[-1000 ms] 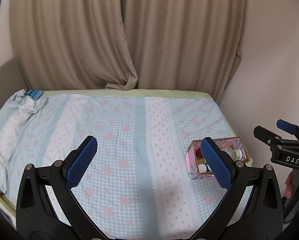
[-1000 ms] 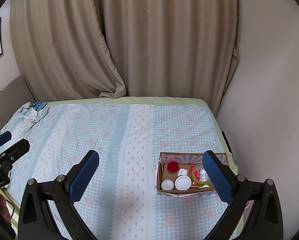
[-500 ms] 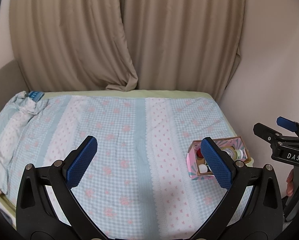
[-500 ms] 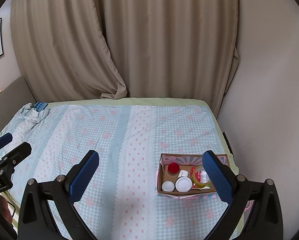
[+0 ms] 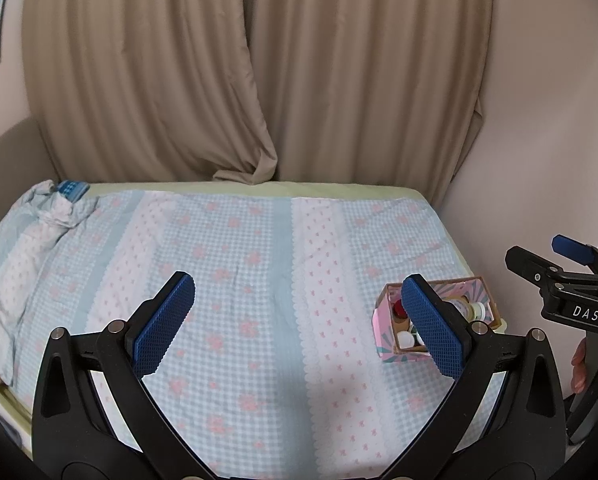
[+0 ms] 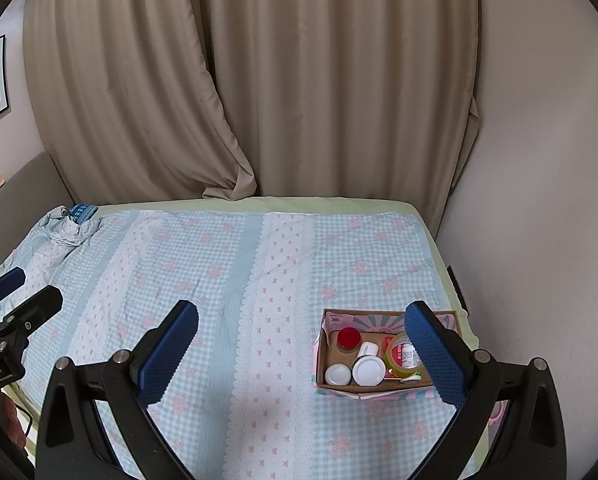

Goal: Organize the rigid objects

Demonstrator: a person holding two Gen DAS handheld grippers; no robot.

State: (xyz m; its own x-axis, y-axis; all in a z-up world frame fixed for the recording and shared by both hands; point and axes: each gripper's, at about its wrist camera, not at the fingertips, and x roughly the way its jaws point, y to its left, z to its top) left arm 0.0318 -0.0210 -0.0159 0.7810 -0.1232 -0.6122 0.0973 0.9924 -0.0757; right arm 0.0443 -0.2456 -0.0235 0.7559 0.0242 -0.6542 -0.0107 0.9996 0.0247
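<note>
A pink cardboard box [image 6: 331, 388] stands on the bed near its right front corner; it also shows in the left wrist view [image 5: 385, 344]. Inside are a red-capped jar [image 6: 348, 338], two white-lidded jars [image 6: 368, 370], a roll of yellow tape [image 6: 395, 354] and a small white bottle [image 6: 407, 354]. My left gripper [image 5: 297, 322] is open and empty above the bed's front, left of the box. My right gripper [image 6: 301, 346] is open and empty, held above the bed; its right finger hides part of the box.
The bed has a blue checked cover [image 6: 227, 272] with pink flowers, bunched at the far left [image 6: 65, 228] by a small blue item [image 6: 82, 211]. Beige curtains [image 6: 299, 88] hang behind. A wall [image 6: 539, 200] runs along the right side.
Both views have drifted slightly; the box sits a little lower in the right wrist view. Both grippers stay open and empty.
</note>
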